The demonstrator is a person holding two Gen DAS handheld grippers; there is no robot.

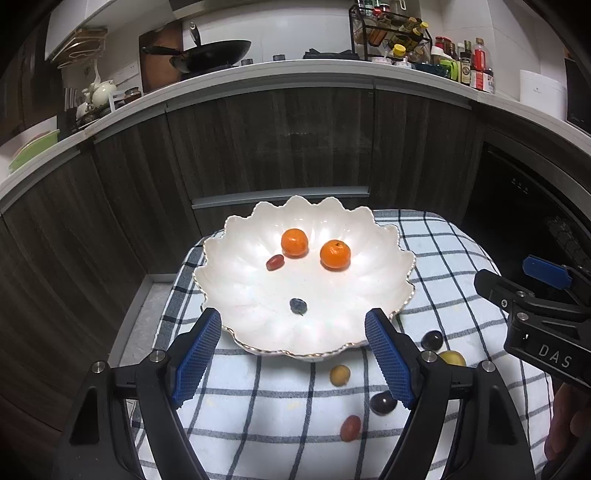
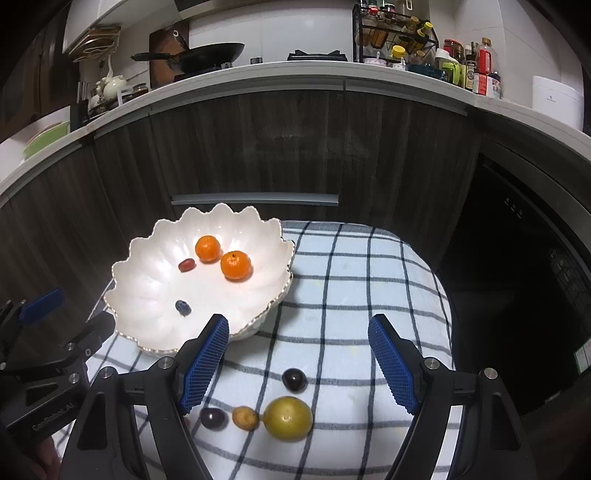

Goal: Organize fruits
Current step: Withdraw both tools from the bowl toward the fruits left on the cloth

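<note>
A white scalloped bowl (image 1: 236,280) (image 2: 147,280) on a checked cloth (image 1: 258,413) (image 2: 351,288) holds two mandarins (image 1: 294,242) (image 1: 335,254), a red grape (image 1: 274,262) and a blueberry (image 1: 297,306). On the cloth in front lie two dark grapes (image 2: 294,379) (image 2: 212,418), a small yellow fruit (image 2: 245,417), a larger yellow-green fruit (image 2: 287,418) and a red grape (image 1: 350,427). My left gripper (image 1: 293,354) stands open at the bowl's near rim, empty. Just as open, my right gripper (image 2: 298,363) hovers over the loose fruit, gripping nothing.
Dark wood cabinets (image 1: 280,140) rise behind the bowl under a white counter (image 1: 295,72) with a wok (image 1: 214,55), a spice rack (image 1: 391,33) and bottles. A dark appliance front (image 2: 524,288) stands to the right. The cloth falls away at its left and right edges.
</note>
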